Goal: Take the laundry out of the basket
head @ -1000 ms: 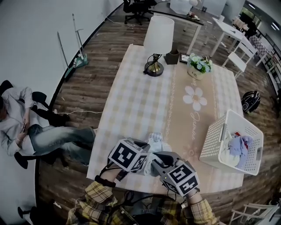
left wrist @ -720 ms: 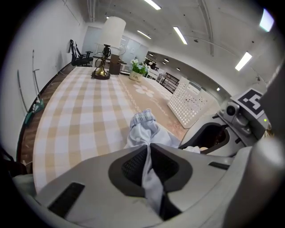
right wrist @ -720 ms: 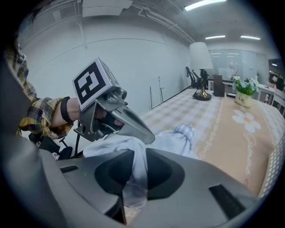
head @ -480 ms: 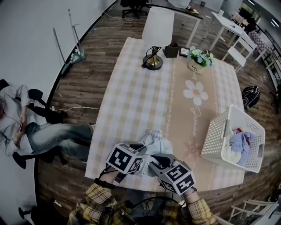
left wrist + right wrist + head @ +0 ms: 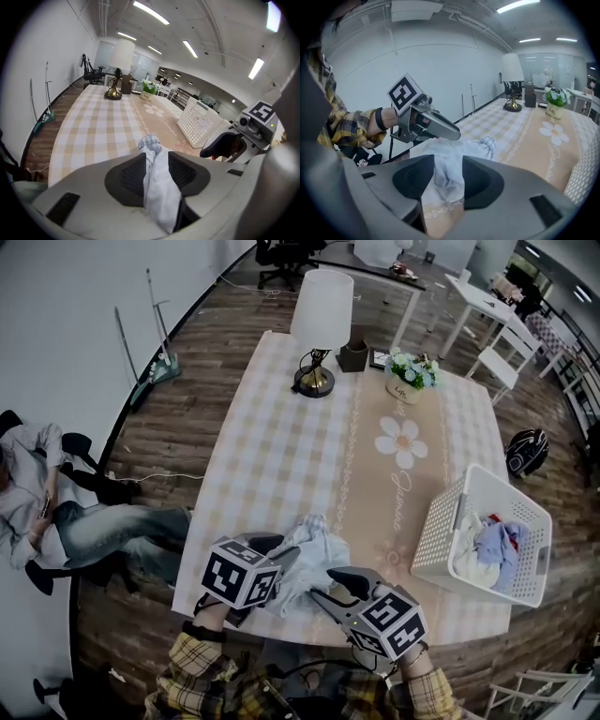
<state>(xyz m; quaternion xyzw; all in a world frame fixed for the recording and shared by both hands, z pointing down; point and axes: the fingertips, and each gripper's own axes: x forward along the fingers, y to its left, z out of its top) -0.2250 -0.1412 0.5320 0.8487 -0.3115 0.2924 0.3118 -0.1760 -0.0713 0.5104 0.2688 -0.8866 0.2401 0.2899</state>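
Left claw (image 5: 279, 557) and right claw (image 5: 328, 585) are both opening, the pale garment (image 5: 309, 547) between their jaws, at the tabletop's (image 5: 281, 456) near edge.

A garment (image 5: 307, 557) lies at the surface's (image 5: 281, 456) near edge; the basket (image 5: 437, 534) sits right, the lamp (image 5: 321, 306) far behind.

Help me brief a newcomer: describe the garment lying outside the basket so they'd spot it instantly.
Start at the long table with the checked cloth and go to its near edge. A crumpled pale garment lies there between the left gripper and right gripper, whose jaws are opening around it. Unlike the other laundry, it is outside the white basket.
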